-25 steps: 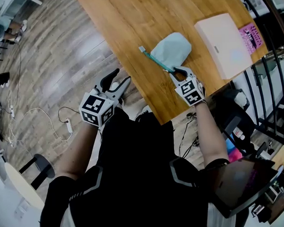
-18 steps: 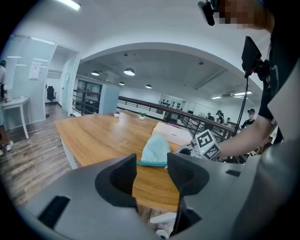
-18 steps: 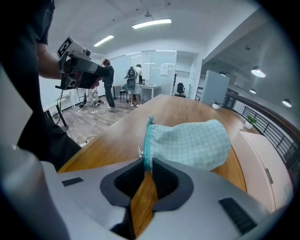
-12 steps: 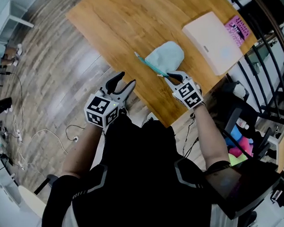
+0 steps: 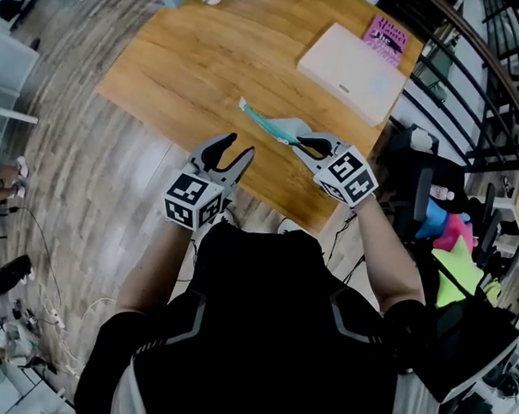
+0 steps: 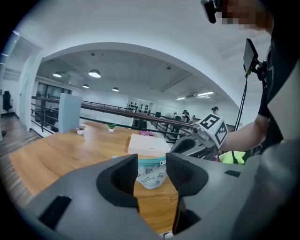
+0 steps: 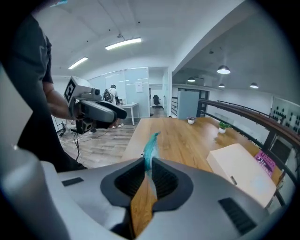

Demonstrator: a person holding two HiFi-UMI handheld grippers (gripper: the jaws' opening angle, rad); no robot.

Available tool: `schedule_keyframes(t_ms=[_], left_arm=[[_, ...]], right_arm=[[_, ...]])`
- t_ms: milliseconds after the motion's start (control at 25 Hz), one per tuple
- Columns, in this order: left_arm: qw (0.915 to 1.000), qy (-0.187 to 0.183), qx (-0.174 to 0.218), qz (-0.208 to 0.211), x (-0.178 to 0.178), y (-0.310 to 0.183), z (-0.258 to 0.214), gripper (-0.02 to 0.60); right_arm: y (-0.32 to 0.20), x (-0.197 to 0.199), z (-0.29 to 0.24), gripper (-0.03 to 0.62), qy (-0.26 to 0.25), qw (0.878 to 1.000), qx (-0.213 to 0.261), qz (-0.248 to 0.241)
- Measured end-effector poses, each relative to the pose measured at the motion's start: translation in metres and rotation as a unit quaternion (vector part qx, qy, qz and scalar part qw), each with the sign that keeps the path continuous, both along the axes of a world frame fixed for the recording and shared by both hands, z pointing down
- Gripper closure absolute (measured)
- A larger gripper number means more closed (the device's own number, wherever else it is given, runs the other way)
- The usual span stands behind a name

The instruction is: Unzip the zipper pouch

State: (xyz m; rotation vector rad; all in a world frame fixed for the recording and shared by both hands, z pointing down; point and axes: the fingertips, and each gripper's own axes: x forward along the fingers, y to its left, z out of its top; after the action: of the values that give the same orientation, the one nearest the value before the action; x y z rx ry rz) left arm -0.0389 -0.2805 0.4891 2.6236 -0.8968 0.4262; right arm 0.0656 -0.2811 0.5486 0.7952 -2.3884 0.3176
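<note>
Head view shows us right tongs point(image 5: 301, 142) freshly clamped on the teal zipper point(image 5: 263, 123) of the pale-blue fabric pouch point(image 5: 293, 126), left tongs point(image 5: 239, 147) apart, just narrowing, empty; pouch print illegible.

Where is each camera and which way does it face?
Head view: on the person's head, facing steeply down at table; shows torso, arms, left gripper, right gripper.
Left gripper view: on that gripper, facing the pouch past its open, empty, just-narrowed jaws.
Right gripper view: on that gripper, facing along the table; jaws, just closed further, pinch the pouch.
Both gripper views show the white box and the other gripper.
</note>
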Motion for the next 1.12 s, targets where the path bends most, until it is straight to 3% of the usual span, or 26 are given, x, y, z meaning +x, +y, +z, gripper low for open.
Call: schedule_keyframes(t_ms=[200,480,800,1120], left_arm=[[0.9967,0.015,0.018,0.078,0.025,-0.002,-0.014,0.377],[0.9805,0.002,0.071,0.184,0.063,0.024,-0.032,0.38],[0.9769,0.014,0.087,0.195,0.079,0.037,-0.048,0.423],[0.9778,0.046,0.059,0.196,0.084,0.055,-0.061,0.477]], right_arm=[[0.009,-0.003,-0.039,0.54,-0.017,0.999,0.007,0.033],[0.031,-0.007,-0.08,0.54,-0.033,0.997,0.01,0.068],[0.048,0.001,-0.105,0.54,-0.048,0.995,0.022,0.087],[0.062,0.004,-0.116,0.54,-0.059,0.995,0.029,0.071]])
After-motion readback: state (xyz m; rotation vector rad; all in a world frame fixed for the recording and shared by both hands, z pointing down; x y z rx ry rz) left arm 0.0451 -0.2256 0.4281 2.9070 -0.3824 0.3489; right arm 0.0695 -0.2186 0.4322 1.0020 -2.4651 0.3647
